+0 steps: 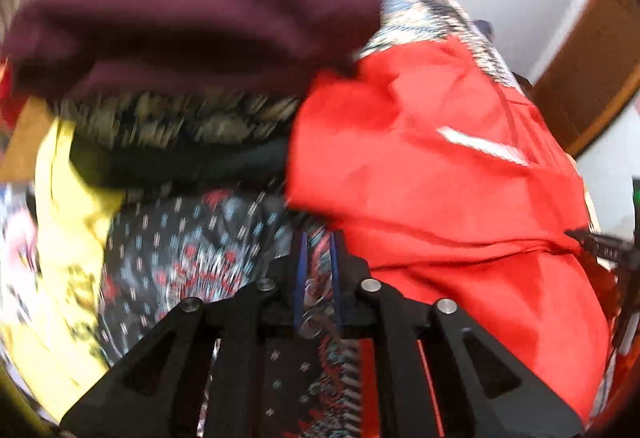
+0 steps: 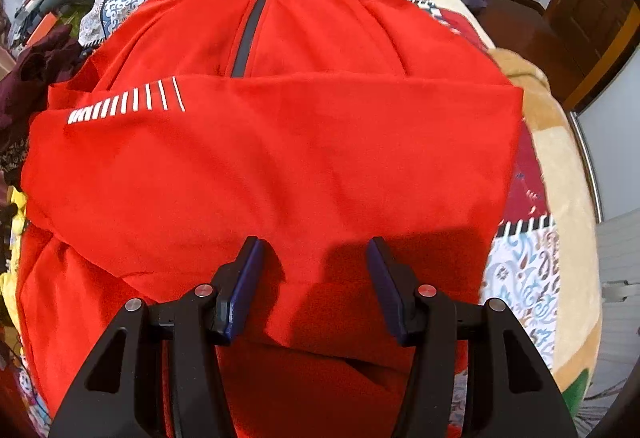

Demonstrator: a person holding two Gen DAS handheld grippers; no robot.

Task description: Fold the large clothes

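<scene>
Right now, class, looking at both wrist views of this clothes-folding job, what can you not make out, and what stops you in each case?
- Left wrist view: motion blur smears the maroon garment and the pile under it, so single pieces are unclear.
- Left wrist view: the left hand-held gripper hides whether it pinches any cloth.
- Right wrist view: the red jacket has its lower hem hidden behind the right hand-held gripper.
- Right wrist view: the shelf clutter is too small.
</scene>
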